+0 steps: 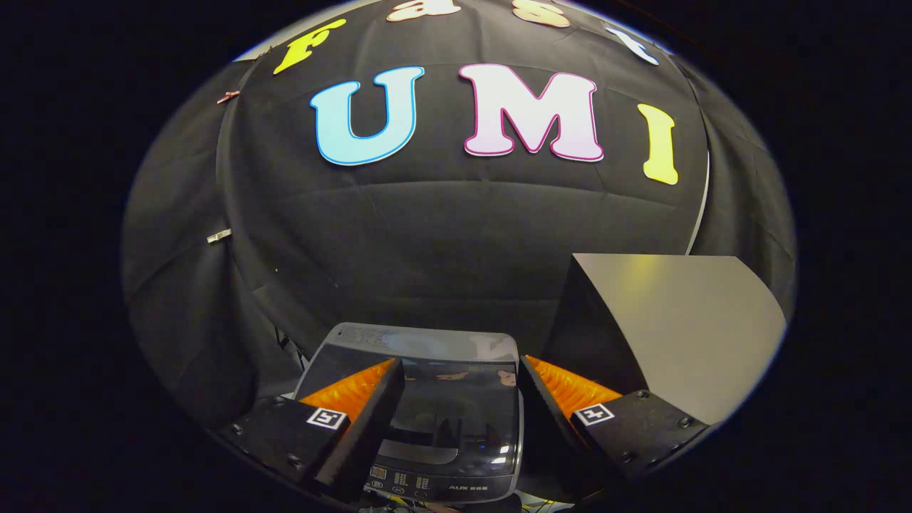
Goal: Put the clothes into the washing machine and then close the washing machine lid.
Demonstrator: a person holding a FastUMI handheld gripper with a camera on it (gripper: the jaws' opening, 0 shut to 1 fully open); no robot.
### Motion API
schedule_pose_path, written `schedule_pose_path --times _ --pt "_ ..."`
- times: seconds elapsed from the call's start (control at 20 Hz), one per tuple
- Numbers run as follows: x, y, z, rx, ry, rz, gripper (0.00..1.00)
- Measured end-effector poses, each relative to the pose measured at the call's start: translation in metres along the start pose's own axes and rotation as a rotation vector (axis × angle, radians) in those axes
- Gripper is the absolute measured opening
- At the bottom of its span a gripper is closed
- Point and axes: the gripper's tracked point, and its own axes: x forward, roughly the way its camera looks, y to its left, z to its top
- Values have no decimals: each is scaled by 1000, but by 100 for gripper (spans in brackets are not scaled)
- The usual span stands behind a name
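Note:
A top-loading washing machine (427, 342) stands below and just ahead of my fingers, seen from above. Its dark glossy lid (456, 406) lies flat and shut, reflecting the booth. A control panel (427, 488) runs along its near edge. My gripper (459, 370) hovers above the lid, open, with nothing between its fingers. I can see no clothes from here.
A grey table top (677, 320) with a dark side face stands right of the machine, close to the right finger. Black cloth walls close in behind and to the left. Cables (427, 507) lie on the floor at the machine's near side.

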Motion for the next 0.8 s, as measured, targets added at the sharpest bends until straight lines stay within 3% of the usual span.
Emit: schedule_pose_path --times 0.6,0.8 --pt "-88 -20 62 -42 -210 50 99" --pt "-139 -16 91 -58 -348 116 99"
